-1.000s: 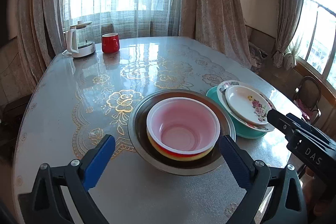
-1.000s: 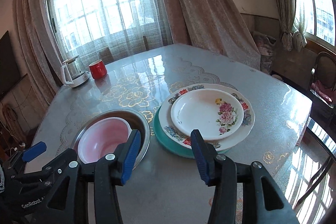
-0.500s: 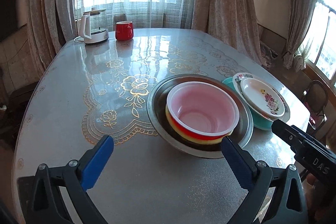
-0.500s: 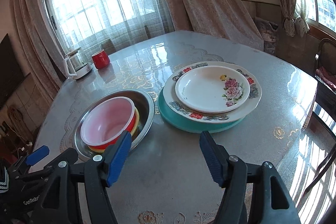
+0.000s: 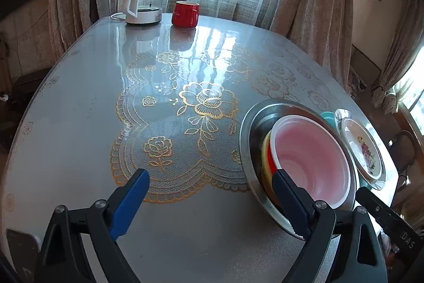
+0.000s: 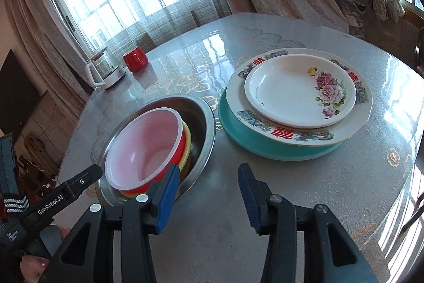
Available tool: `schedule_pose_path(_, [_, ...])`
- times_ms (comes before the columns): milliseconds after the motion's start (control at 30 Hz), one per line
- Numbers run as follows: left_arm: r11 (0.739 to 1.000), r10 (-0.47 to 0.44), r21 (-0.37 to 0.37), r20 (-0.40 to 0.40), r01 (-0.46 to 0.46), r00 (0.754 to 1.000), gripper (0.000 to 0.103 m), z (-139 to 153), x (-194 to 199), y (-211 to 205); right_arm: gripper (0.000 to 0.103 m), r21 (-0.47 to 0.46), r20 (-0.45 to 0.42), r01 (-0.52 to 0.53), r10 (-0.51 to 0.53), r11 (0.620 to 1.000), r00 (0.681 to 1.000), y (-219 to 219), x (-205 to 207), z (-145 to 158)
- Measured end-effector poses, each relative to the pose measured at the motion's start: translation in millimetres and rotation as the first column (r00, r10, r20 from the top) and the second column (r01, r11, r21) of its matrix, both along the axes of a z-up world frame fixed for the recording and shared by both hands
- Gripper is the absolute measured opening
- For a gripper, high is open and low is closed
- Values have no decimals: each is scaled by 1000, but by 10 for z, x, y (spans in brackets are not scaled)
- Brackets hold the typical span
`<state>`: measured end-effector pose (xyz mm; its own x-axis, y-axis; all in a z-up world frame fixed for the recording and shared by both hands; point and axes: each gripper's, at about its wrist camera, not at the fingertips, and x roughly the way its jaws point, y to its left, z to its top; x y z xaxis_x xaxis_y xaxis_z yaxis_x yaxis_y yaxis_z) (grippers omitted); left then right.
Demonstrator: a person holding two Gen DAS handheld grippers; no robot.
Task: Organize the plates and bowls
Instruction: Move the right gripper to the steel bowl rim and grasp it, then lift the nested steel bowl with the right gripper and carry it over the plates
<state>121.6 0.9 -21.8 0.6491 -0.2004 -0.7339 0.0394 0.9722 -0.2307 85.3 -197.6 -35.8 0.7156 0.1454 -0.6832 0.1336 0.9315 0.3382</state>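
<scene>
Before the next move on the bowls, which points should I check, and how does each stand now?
1. Bowls nested: pink bowl inside red and yellow ones, in the steel basin: ok.
2. Plates stacked: floral plate on the larger plate, on the teal dish: ok.
3. Left tongs empty, closing: ok.
4. Right tongs empty, closing: ok.
5. Left tongs centred on basin: not ok, the basin lies off to one side.
6. Mug and kettle far away: ok.

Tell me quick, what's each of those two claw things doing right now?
Left gripper: open, jaws closing, holding nothing; one finger reaches over the steel bowl.
Right gripper: open, jaws closing, nothing between them, only bare table.
</scene>
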Motion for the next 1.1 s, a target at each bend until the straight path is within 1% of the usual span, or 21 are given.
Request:
schedule_pose_path(33, [1000,-5,-18,-6,5,1000,89,-5,26,10,44,-5,-14,3,-3,1000,1000,0,26,-8])
schedule_pose_path(100, [998,-18,-55,-27,16,999,77,-21,82,24,41,15,-28,-2,2,1000,1000,-2,69,-21])
schedule_pose_path(133, [997,-21,-74,-40,18,999,75,-35,111,35,40,26,-38,-2,3,1000,999,-6,89,-26])
schedule_pose_path(200, [993,-36,-117,-60,28,998,62,-64,161,54,37,45,-55,-2,4,999,998,-14,128,-33])
schedule_pose_path(233, [991,-42,-133,-71,32,997,60,-79,178,57,36,52,-65,-1,4,999,998,-25,151,-38])
schedule_pose_path(333, [983,-71,-173,-83,55,994,47,-90,218,36,33,79,-94,2,6,997,996,-33,211,-55])
schedule_pose_path(367, [981,-80,-183,-86,63,993,42,-86,229,26,33,87,-105,3,6,996,994,-36,231,-62])
schedule_pose_path(433, [980,-90,-185,-87,72,992,37,-66,252,-6,33,101,-131,7,7,995,991,-43,280,-78])
schedule_pose_path(500, [978,-110,-187,-81,93,991,26,-50,259,-40,33,115,-154,16,2,993,988,-54,325,-96])
schedule_pose_path(567, [979,-124,-174,-74,109,990,21,-27,257,-81,33,126,-171,24,-3,992,985,-59,366,-123])
schedule_pose_path(633, [979,-138,-163,-68,125,988,19,-19,263,-99,32,138,-186,35,-9,990,983,-73,396,-144])
schedule_pose_path(667, [978,-143,-162,-66,131,988,17,-17,265,-106,28,151,-188,33,-4,988,982,-78,408,-154])
schedule_pose_path(700, [977,-148,-163,-63,136,987,15,-18,273,-110,27,162,-189,30,1,986,982,-80,418,-163])
schedule_pose_path(767, [977,-156,-157,-60,145,986,15,-19,283,-117,26,158,-190,29,2,987,982,-73,431,-173])
schedule_pose_path(967, [976,-178,-131,-39,172,983,16,-33,263,-126,16,168,-183,-11,42,986,982,-12,466,-199])
schedule_pose_path(1100, [978,-179,-112,-28,175,983,16,-29,239,-134,16,152,-173,-19,45,988,984,0,449,-193])
